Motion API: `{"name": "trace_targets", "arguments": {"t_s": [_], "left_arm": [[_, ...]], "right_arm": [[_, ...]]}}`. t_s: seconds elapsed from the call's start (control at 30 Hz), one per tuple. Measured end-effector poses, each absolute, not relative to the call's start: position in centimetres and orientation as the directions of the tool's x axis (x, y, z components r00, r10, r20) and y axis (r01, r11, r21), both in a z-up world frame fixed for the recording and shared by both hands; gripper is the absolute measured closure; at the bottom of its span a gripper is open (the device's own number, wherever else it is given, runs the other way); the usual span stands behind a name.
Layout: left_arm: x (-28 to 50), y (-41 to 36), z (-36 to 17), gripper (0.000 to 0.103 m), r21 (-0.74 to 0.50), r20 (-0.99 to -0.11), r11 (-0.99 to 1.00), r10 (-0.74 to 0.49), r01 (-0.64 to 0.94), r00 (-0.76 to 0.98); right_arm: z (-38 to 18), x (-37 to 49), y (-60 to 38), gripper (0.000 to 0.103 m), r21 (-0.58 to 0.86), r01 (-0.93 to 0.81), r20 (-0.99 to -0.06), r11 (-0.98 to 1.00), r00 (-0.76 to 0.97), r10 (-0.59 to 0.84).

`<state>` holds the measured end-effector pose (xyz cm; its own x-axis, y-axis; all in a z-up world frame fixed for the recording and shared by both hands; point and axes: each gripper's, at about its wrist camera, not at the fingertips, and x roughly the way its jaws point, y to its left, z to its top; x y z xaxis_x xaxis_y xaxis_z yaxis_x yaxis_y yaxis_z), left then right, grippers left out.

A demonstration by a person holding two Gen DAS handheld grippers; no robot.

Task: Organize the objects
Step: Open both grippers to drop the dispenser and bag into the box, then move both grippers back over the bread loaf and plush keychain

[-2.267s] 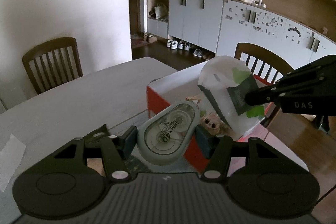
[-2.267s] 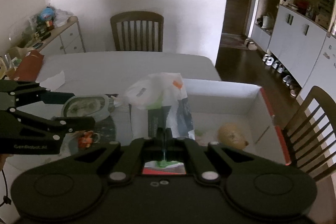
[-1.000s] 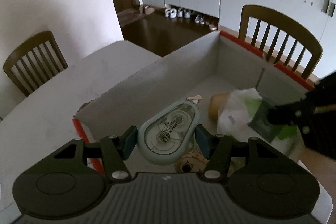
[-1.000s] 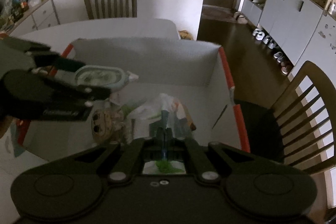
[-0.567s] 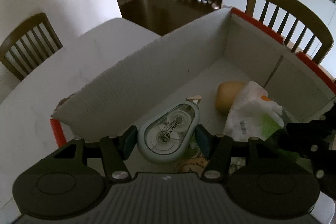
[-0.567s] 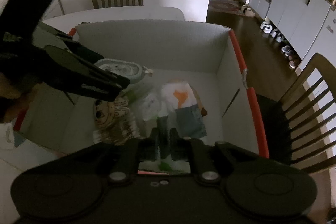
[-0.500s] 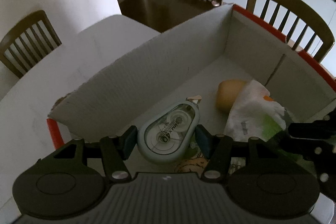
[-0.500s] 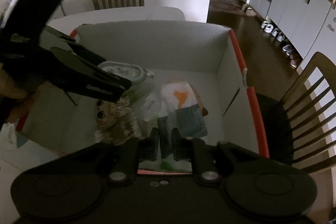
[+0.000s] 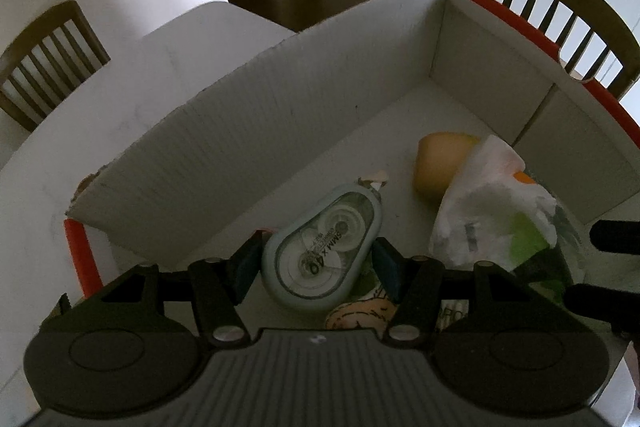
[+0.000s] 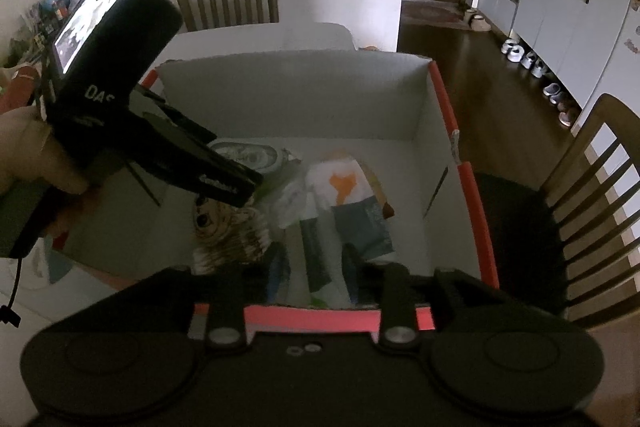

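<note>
We hold the correction tape (image 9: 322,259) over the box (image 9: 248,131) in our left gripper (image 9: 318,267), its jaws easing apart to drop it; our right gripper (image 10: 314,269) is spreading off the snack bag (image 10: 340,203)

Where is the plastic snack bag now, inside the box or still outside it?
Inside. The snack bag lies on the box floor, and the right gripper jaws are opening around its near end.

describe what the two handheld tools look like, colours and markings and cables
Both tools are black plastic, with two round discs and silver screws on the base. The left tool has teal pads, a ribbed grey panel, a small screen, white "DAS" lettering and a thin black cable. The right tool has dark bluish pads.
</note>
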<state>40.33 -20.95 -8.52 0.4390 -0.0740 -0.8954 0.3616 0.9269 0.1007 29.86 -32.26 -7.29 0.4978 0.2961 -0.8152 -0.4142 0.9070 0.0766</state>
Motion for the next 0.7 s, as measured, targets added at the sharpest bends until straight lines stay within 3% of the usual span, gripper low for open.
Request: {"name": "trace_targets", "arguments": {"t_s": [0.1,0.7], "left_arm": [[40.0,-20.8,-8.1,0.034,0.083,-0.886,0.928,-0.097,0.362,0.452],[35.1,-16.5,-2.9,0.034,-0.035,-0.799,0.95,-0.213,0.311,0.562]], "right_arm": [[-7.0,29.6,-32.2,0.067,0.068,-0.416,-0.813,0.907,0.504,0.292],[-4.2,27.6,-31.2,0.054,0.042,-0.377,-0.777,0.925,0.57,0.268]]}}
